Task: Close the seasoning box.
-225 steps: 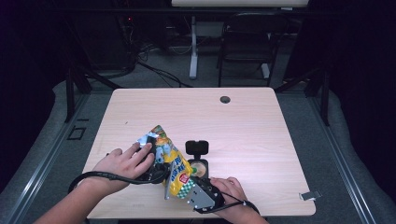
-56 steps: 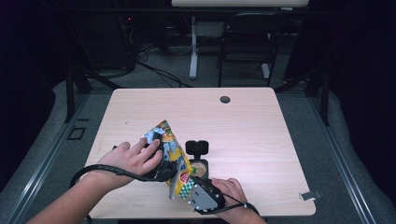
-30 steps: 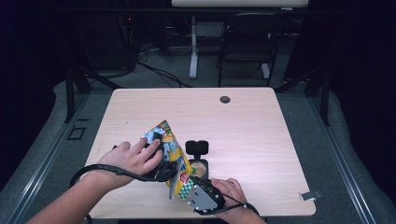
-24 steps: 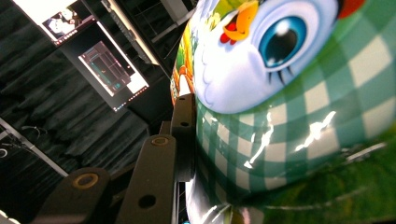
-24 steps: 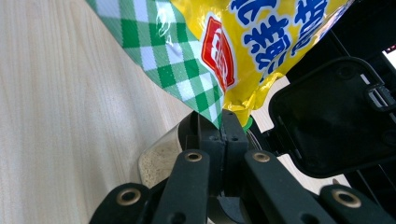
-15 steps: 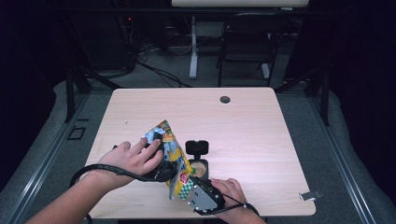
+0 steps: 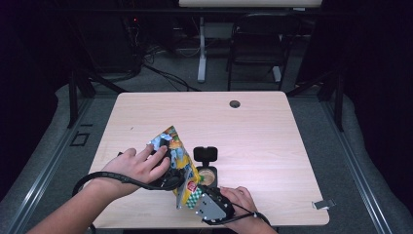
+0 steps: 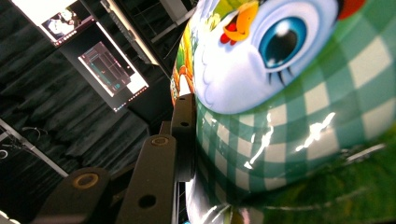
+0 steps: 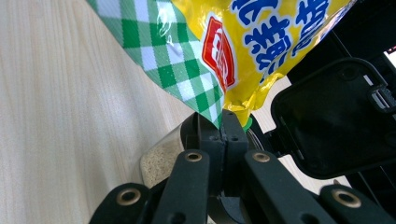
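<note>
Since the earliest look the left hand [image 7: 139,168] has slid further over the snack bag [image 7: 176,161] and then frozen, and nothing has budged in the last second. On the left, the left gripper [image 8: 187,140] clamps the bag's bulging body, one black jaw flat against the green-checked print while the other is hidden behind the bag; the bag's long axis slants from that claw down toward the right gripper [image 9: 223,126], whose jaws are pinched tight on the bottom corner. Just beyond that pinch sits the open container [image 7: 207,176] of pale grains, its black lid [image 7: 205,154] flipped up behind, so the corner already hangs right over the mouth and the right hand [image 7: 238,201] is nearer for any tear or pour.
</note>
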### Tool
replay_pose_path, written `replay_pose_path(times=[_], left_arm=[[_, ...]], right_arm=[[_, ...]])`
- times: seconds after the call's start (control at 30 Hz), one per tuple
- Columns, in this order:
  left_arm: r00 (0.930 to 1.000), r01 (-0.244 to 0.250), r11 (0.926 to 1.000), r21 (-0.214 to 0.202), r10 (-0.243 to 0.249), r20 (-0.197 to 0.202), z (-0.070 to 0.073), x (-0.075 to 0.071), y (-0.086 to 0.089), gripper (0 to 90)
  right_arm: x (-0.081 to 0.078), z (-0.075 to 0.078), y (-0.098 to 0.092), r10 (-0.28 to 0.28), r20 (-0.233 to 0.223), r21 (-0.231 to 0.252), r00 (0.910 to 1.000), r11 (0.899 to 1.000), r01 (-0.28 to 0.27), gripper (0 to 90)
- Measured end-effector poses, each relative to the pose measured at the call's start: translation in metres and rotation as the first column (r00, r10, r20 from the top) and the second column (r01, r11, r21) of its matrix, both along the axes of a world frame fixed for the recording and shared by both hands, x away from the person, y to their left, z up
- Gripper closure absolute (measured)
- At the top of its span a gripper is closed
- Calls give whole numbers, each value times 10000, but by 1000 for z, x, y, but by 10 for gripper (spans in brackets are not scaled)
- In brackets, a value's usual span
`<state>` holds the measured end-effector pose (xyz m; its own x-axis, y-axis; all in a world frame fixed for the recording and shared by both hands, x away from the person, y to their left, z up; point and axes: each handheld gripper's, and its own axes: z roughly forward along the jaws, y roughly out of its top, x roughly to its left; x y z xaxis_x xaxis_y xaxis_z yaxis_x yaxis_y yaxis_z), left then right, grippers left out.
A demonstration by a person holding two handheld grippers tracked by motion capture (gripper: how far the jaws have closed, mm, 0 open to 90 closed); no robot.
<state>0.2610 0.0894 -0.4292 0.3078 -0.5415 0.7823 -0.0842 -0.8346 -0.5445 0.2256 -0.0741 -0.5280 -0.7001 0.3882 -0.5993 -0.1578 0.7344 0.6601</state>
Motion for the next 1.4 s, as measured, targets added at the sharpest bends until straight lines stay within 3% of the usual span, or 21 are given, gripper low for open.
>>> replay_pose_path(times=[0.7, 1.4], left_arm=[[9992, -329, 9969, -720, 310, -267, -9, 1, 13, 742], [9943, -879, 9813, -1712, 760, -748, -22, 3, 27, 766]], right_arm=[[0, 0, 1, -12, 39, -50, 10000, 10000, 12, 900], [0, 1, 0, -116, 100, -199, 9999, 9997, 118, 900]])
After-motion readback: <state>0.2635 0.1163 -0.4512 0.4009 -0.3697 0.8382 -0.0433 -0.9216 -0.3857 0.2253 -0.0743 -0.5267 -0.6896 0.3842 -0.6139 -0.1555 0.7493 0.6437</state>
